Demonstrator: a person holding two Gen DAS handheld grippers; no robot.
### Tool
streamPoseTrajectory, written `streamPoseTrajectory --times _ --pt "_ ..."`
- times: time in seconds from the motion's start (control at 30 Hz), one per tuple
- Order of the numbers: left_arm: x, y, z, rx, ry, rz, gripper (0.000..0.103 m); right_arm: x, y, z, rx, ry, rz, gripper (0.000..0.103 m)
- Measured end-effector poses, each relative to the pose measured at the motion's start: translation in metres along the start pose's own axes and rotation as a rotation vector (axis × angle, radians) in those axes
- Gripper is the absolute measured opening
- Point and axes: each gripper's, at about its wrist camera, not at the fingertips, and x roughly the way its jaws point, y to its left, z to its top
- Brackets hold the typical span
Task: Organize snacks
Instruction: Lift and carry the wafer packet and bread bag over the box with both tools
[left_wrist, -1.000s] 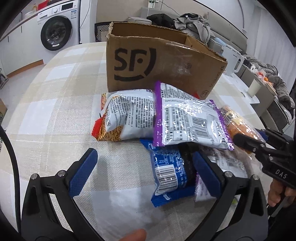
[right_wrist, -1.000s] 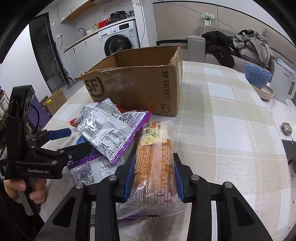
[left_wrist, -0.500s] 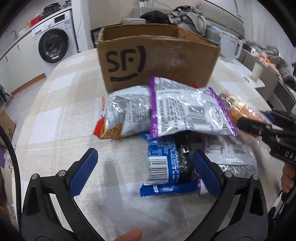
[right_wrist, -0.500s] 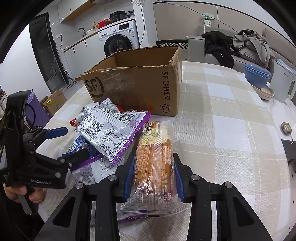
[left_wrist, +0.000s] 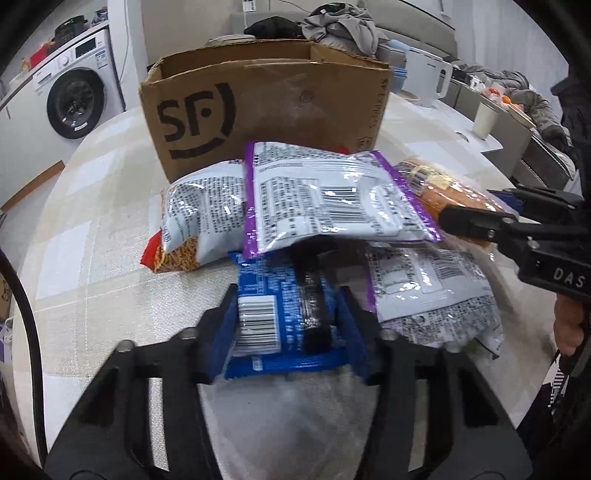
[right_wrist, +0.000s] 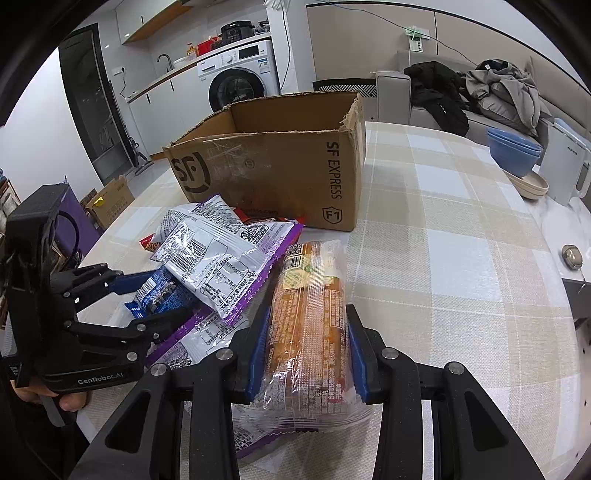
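We see a desk (right_wrist: 461, 258) under a beige checked cloth carrying an open cardboard box (right_wrist: 280, 173), a heap of snack packets (left_wrist: 332, 206) before it, and blue bowls (right_wrist: 513, 155) at its far edge.

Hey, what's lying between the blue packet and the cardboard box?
In the left wrist view, the purple-edged bag lies between them, overlapping the far end of the blue packet; beside it sits the noodle-snack bag, before the cardboard box.
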Motion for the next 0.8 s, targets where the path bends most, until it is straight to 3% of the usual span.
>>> streamPoseTrajectory --times 0.27,0.8 --pt "-0.014 -0.001 -0.005 -0.018 -0.016 -0.018 0.041 -0.002 0.000 0.001 0.005 -0.007 -0.006 0.038" --pt "-0.085 0.028 -0.005 -0.107 -0.141 -0.035 0.041 -0.025 -0.012 0.008 0.043 -0.094 -0.015 0.038"
